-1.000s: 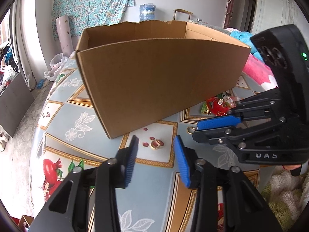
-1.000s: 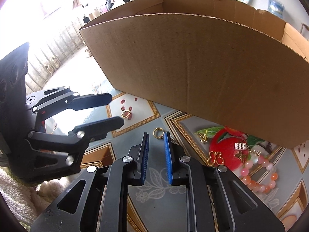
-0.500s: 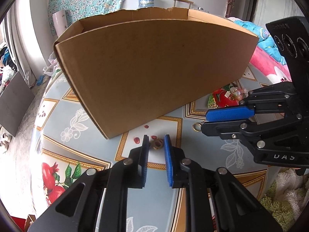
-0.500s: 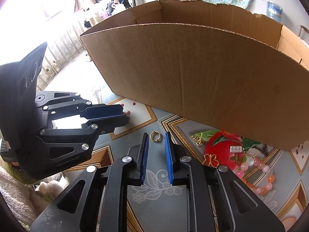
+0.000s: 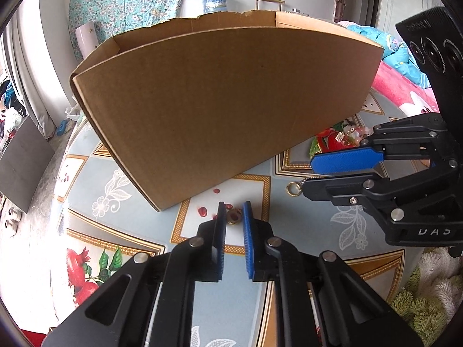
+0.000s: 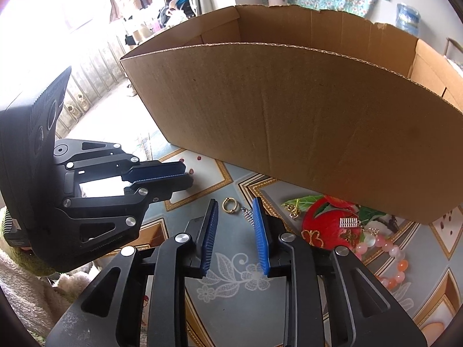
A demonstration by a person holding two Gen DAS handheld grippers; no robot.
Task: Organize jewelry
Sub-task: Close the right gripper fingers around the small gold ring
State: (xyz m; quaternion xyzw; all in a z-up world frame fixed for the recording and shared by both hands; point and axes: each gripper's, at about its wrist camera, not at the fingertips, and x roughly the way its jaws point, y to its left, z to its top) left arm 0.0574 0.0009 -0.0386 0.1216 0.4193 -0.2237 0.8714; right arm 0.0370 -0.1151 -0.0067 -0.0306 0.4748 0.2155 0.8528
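A small gold ring (image 5: 234, 216) lies on the patterned tablecloth (image 5: 121, 231) just in front of the cardboard box (image 5: 225, 107). My left gripper (image 5: 233, 206) has the ring between its blue pads; the jaws are closing and the pads touch it on both sides. In the right wrist view that left gripper (image 6: 187, 175) looks nearly closed and hides the ring. A gold hoop with a spring clasp (image 6: 229, 204) lies between the tips of my right gripper (image 6: 235, 202), whose jaws are opening and do not press on it. The hoop (image 5: 293, 188) also shows at the right gripper (image 5: 311, 176).
The tall box (image 6: 289, 121) walls off the far side of the table. To the right lie a pink and orange bead bracelet (image 6: 387, 248), a gold butterfly charm (image 6: 311, 235) and a silver bar pendant (image 6: 348, 222). Shaggy fabric (image 5: 428, 289) hangs at the table's near edge.
The left jaws came in from wide apart and closed round the gold ring. The right jaws, narrow before, have spread apart around the hoop.
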